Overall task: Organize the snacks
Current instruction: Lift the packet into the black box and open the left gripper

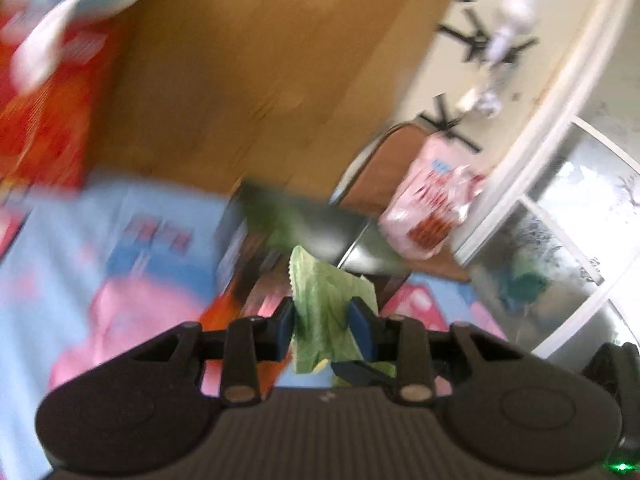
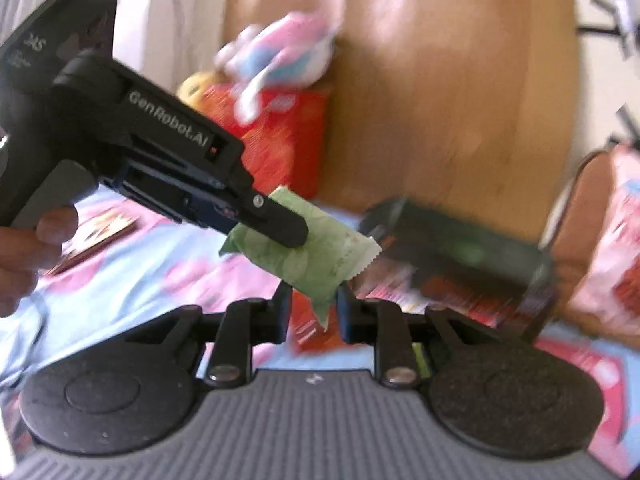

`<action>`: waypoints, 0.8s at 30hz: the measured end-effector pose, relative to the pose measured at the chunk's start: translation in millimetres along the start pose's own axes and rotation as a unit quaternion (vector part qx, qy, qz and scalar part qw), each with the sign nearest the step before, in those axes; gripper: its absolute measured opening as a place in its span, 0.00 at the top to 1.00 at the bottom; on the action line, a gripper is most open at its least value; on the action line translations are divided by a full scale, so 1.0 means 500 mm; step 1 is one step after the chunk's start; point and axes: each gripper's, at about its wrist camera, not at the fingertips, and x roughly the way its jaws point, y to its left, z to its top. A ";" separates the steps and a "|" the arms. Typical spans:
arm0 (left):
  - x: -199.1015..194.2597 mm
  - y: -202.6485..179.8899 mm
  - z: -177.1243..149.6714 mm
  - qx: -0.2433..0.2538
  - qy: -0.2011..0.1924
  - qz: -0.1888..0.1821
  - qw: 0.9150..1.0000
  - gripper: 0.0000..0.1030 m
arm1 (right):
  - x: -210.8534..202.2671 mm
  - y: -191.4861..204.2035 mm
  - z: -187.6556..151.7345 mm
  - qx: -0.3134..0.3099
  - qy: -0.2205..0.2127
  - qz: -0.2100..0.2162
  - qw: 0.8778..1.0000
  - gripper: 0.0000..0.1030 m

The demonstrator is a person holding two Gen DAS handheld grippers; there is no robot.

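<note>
A green snack packet point(image 1: 320, 292) with a zigzag edge is held in the air between both grippers. In the left wrist view my left gripper point(image 1: 324, 312) is shut on it, its blue pads pressing both sides. The right wrist view shows the same packet point(image 2: 320, 256) from the side, with the left gripper point(image 2: 294, 236) clamped on its upper left part and a person's hand point(image 2: 24, 248) on that gripper's handle. My right gripper point(image 2: 314, 304) is shut on the packet's lower corner. Both views are blurred.
Below lies a blue and pink patterned cloth point(image 1: 100, 240) over a wooden table point(image 1: 260, 60). A black open box point(image 2: 460, 240) stands just beyond the packet. A red snack box point(image 2: 280, 140) stands at the left, a pink and white bag point(image 2: 280, 52) on it. At the right, a chair holds a pink bag point(image 1: 432, 208).
</note>
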 end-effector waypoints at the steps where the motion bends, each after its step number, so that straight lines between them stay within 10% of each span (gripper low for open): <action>1: 0.021 -0.013 0.025 0.009 -0.002 -0.006 1.000 0.72 | 0.006 -0.023 0.015 0.002 -0.010 -0.016 1.000 0.75; 13: 0.271 -0.057 0.098 0.027 0.038 0.057 0.997 0.55 | 0.122 -0.248 0.026 0.098 0.024 -0.087 0.991 0.65; 24: 0.139 0.036 -0.010 -0.041 0.026 0.044 0.998 0.47 | 0.042 -0.263 -0.030 0.178 0.036 -0.036 0.983 0.57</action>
